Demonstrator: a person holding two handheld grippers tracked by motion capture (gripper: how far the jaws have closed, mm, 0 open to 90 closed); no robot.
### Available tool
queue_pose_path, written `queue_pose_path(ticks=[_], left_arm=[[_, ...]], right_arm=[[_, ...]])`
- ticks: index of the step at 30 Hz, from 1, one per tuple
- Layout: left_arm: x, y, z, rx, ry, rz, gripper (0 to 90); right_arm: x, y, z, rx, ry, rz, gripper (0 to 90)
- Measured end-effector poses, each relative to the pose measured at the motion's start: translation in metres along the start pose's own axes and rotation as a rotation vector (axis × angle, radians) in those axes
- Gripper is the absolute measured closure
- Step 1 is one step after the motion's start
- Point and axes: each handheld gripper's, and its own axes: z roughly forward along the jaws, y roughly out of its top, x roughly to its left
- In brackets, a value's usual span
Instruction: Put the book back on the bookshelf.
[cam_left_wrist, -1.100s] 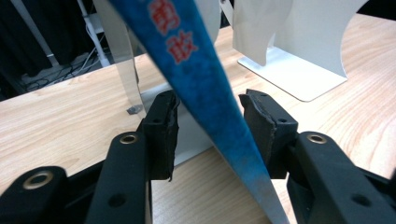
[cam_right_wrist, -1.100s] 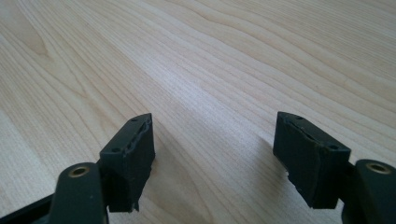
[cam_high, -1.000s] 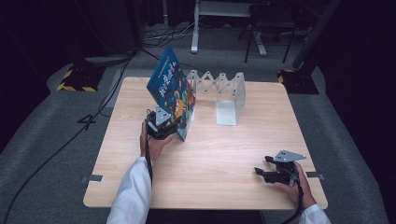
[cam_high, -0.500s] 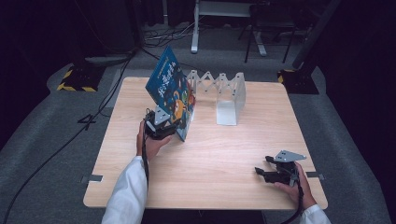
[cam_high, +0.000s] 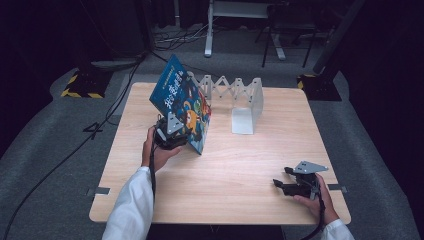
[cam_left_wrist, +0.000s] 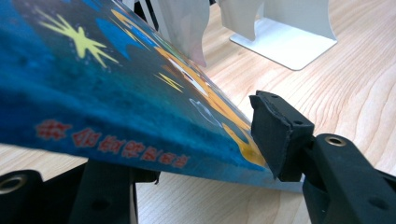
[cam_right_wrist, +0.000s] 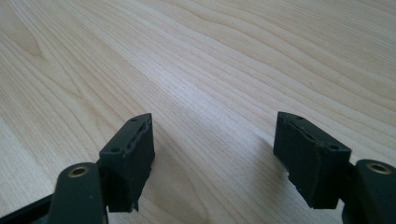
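High view: the blue picture book (cam_high: 181, 107) stands tilted on its lower edge at the table's (cam_high: 220, 175) left-middle, leaning back against the white accordion rack (cam_high: 235, 95). The left gripper (cam_high: 172, 134) sits at its bottom edge; the right gripper (cam_high: 290, 184) rests near the front right corner.

Left gripper view: the jaws have just been opening, the book (cam_left_wrist: 116, 93) between them, the near pad barely touching, so the grip looks loosened. Best to widen slowly so the book settles.

Right gripper view: jaws spread, only bare table (cam_right_wrist: 210, 56) between.
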Motion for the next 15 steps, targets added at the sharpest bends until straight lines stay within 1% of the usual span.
queue_pose_path(ticks=[1, 4, 12, 13, 15], left_arm=[[0.0, 0.0, -0.001, 0.005, 0.0, 0.009, 46.5], [0.001, 0.0, -0.003, 0.007, -0.012, 0.004, 46.5], [0.001, -0.001, -0.012, 0.02, -0.033, 0.022, 45.5], [0.0, -0.002, -0.013, 0.017, -0.034, 0.016, 45.5], [-0.002, -0.005, -0.015, 0.016, -0.044, 0.021, 45.3]], right_arm=[[0.0, 0.0, 0.0, 0.0, 0.0, 0.0, 29.4], [0.0, 0.0, 0.0, 0.001, 0.0, -0.001, 29.5], [0.0, 0.0, 0.0, 0.002, -0.001, -0.001, 29.5], [0.0, 0.0, 0.0, 0.003, 0.001, 0.0, 29.5], [-0.001, 0.0, -0.001, 0.006, 0.001, 0.001, 29.5]])
